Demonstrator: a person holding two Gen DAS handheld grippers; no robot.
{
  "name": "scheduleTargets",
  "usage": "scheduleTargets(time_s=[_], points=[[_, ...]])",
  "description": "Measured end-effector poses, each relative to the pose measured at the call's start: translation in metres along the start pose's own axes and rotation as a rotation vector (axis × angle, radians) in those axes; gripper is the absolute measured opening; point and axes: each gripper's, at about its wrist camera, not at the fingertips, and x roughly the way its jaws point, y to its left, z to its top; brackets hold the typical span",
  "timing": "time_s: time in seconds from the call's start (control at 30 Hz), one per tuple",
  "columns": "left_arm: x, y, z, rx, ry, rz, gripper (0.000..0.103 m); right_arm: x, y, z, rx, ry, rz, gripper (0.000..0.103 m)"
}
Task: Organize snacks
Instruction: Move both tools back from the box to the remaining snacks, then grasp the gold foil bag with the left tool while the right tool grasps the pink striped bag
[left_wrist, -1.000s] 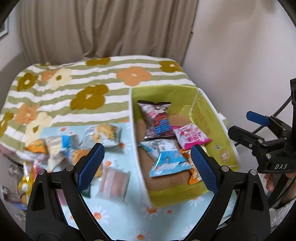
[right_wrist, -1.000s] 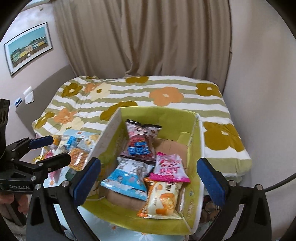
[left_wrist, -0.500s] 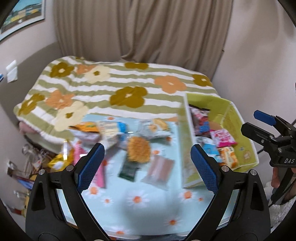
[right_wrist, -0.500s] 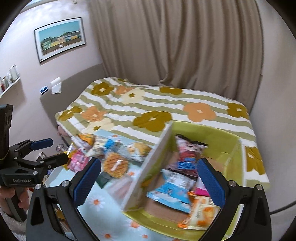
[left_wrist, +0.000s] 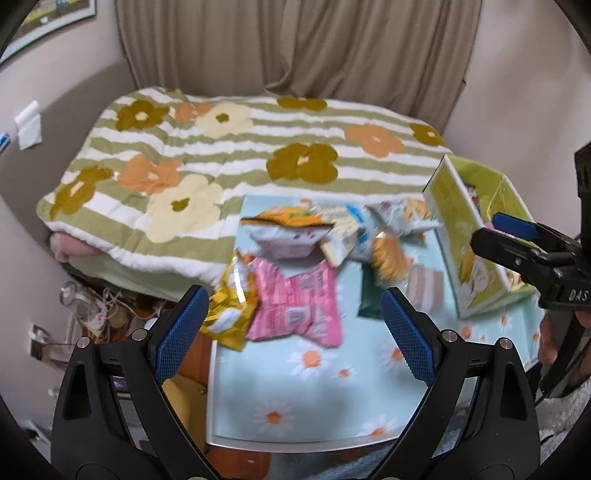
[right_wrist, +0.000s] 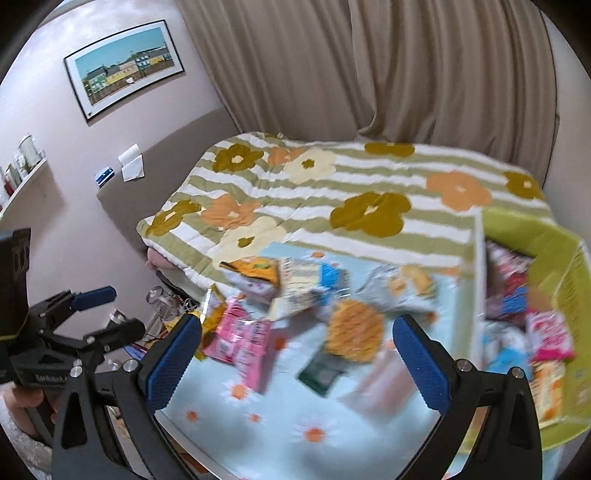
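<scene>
Loose snack packets lie in a heap on a daisy-print table (left_wrist: 314, 387). Among them are a pink striped packet (left_wrist: 295, 302), a yellow one (left_wrist: 232, 299) hanging over the table's left edge, an orange-topped one (left_wrist: 288, 221), a round orange cracker pack (right_wrist: 354, 332) and a dark green sachet (right_wrist: 321, 373). A green box (right_wrist: 569, 295) at the right holds several packets. My left gripper (left_wrist: 291, 325) hovers open above the pink packet, holding nothing. My right gripper (right_wrist: 295, 350) is open and empty over the middle of the heap.
A bed with a striped floral quilt (left_wrist: 221, 147) runs behind the table, with curtains (right_wrist: 369, 74) beyond it. Cables and clutter (left_wrist: 99, 310) fill the floor left of the table. A framed picture (right_wrist: 125, 66) hangs on the left wall.
Both grippers have swung left, from above the green box to above the loose heap. The box now sits at the right edge of both views. Both stay open and empty.
</scene>
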Motion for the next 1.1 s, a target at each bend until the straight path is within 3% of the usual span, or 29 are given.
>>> scheduleTargets(time_s=[0.2,0.4,0.67,0.8,0.93,1.1], points=[[0.038,0.049,-0.013,0.075,0.092,-0.083,0.094,0.046,0.024,-0.013,0.098,0.056,-0.017,0.103],[0.088,0.069,-0.015,0.135,0.167,-0.163,0.094,0.085,0.033,-0.03,0.164,0.133,-0.022,0.103],[0.144,0.075,-0.014,0.167,0.222,-0.176,0.093,0.136,0.027,-0.047,0.188,0.199,0.026,0.103],[0.168,0.078,-0.016,0.181,0.257,-0.18,0.081,0.154,0.028,-0.052,0.196,0.21,0.045,0.103],[0.182,0.079,-0.019,0.184,0.277,-0.191,0.08,0.169,0.028,-0.055,0.219,0.226,0.067,0.103],[0.189,0.081,-0.02,0.197,0.3,-0.211,0.059,0.178,0.033,-0.056,0.234,0.233,0.081,0.103]])
